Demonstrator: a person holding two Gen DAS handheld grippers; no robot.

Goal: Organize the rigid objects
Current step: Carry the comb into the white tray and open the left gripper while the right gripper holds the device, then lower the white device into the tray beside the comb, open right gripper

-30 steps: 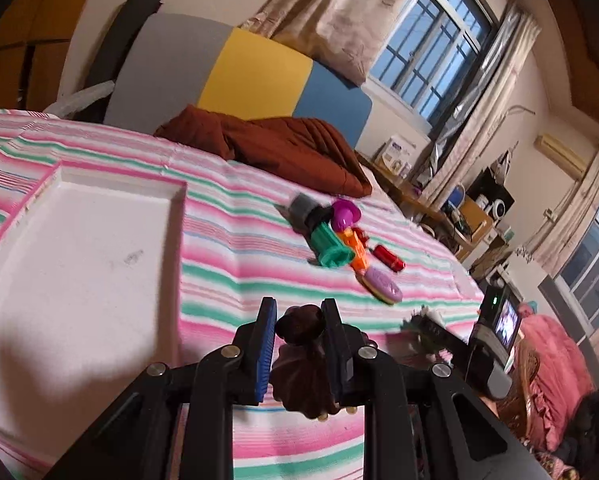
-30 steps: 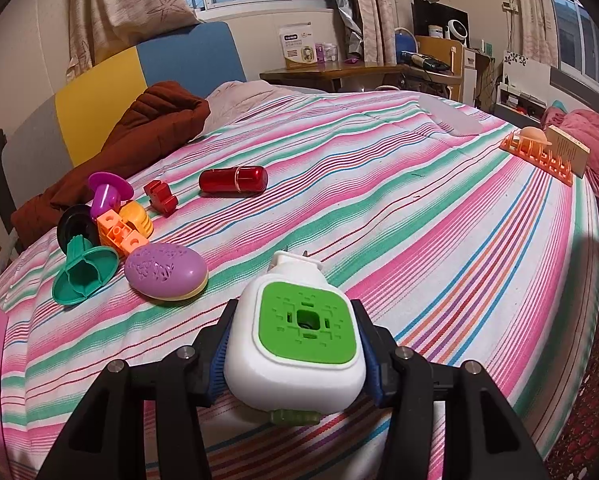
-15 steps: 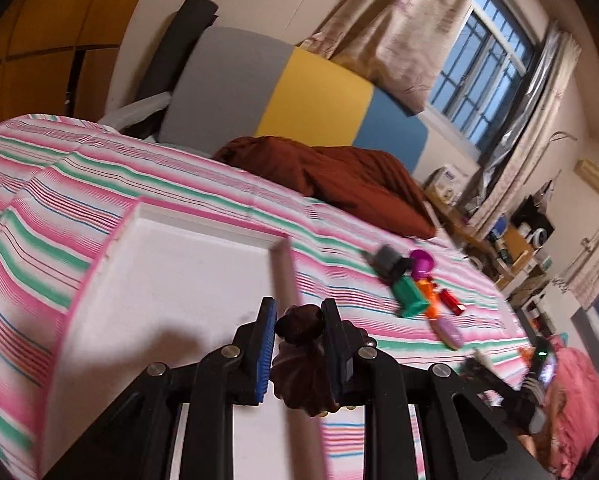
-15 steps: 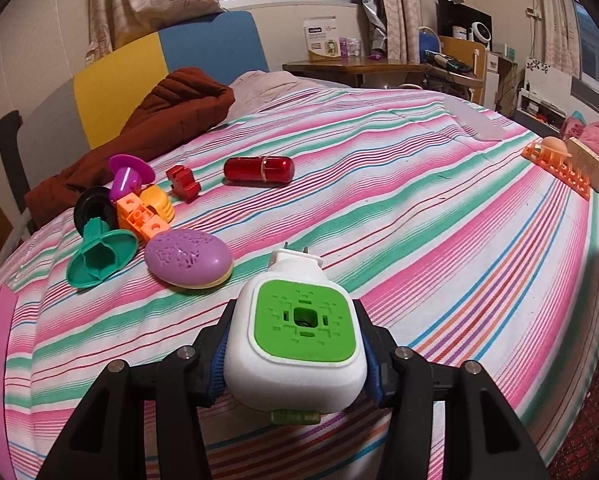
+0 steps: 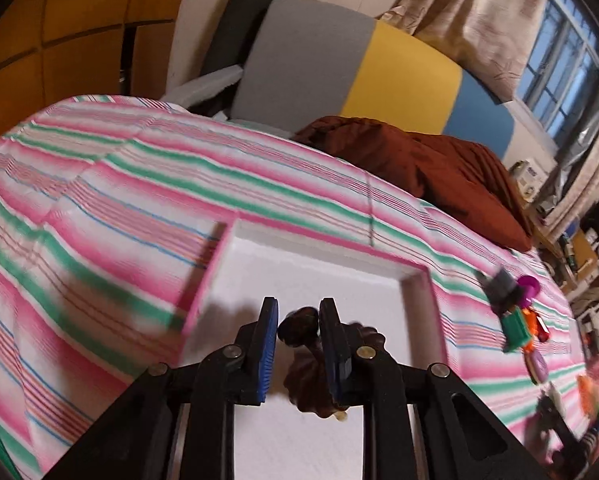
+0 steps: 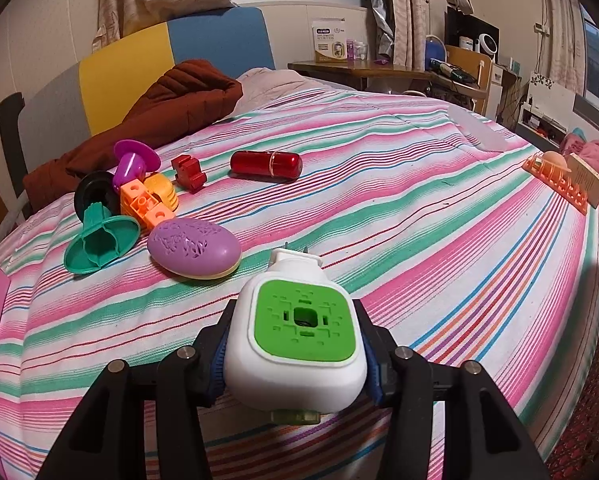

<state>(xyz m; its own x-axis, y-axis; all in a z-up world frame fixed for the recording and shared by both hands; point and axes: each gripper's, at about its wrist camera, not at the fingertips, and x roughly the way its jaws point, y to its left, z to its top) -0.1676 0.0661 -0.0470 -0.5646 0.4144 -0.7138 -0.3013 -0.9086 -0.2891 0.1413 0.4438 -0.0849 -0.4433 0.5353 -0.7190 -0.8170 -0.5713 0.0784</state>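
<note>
Our left gripper [image 5: 298, 330] is pinched tight on a dark brown toy [image 5: 313, 376], hanging right over the near end of the white tray [image 5: 413, 280] on the striped bedspread [image 5: 99, 200]. Our right gripper [image 6: 295, 354] is clamped on a white plug-in [image 6: 299, 328] with a green face, above the bed. The purple soap case [image 6: 194, 248], green piece [image 6: 101, 240] and red capsule [image 6: 266, 165] lie farther off to its left.
</note>
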